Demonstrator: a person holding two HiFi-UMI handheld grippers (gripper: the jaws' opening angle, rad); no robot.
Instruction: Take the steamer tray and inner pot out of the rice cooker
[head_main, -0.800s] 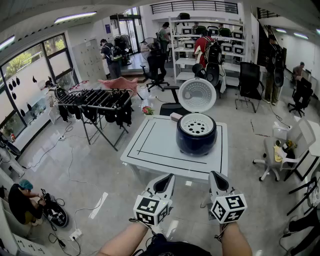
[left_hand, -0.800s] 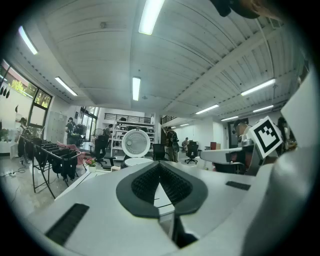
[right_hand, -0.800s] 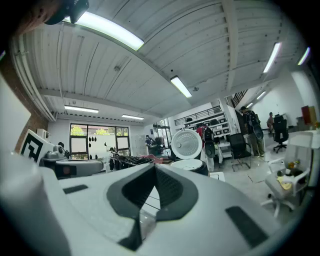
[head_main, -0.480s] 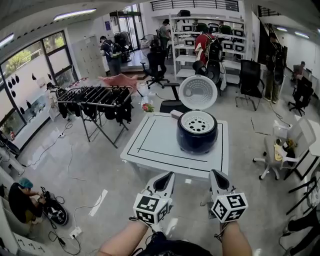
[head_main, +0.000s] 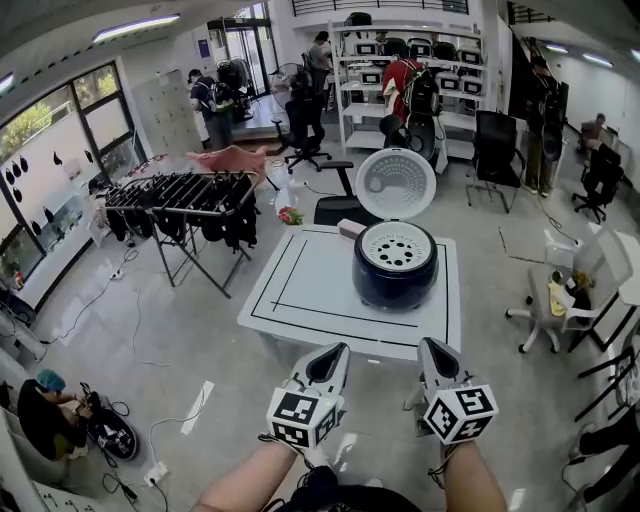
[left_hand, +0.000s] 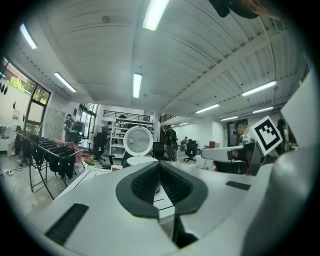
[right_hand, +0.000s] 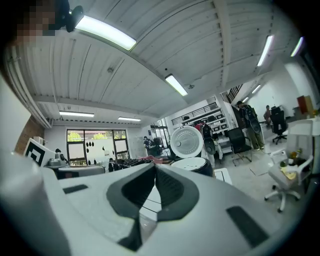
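Note:
A dark blue rice cooker (head_main: 394, 275) stands on the white table (head_main: 310, 285) with its round lid (head_main: 396, 184) raised behind it. A white perforated steamer tray (head_main: 396, 246) sits in its top; the inner pot beneath is hidden. Both grippers hang in front of the table's near edge, well short of the cooker. My left gripper (head_main: 330, 352) is shut and empty, and so is my right gripper (head_main: 432, 352). In the left gripper view the cooker (left_hand: 138, 160) shows beyond the closed jaws; in the right gripper view the cooker (right_hand: 192, 164) shows the same way.
A clothes rack (head_main: 185, 200) with dark garments stands left of the table. White chairs (head_main: 575, 290) sit at the right, black office chairs (head_main: 495, 150) and shelving (head_main: 400, 60) at the back. Several people stand near the far doorway; one person (head_main: 45, 410) crouches at lower left.
The table and cooker have come slightly nearer in the head view. Both grippers stay shut and in the same place in the picture.

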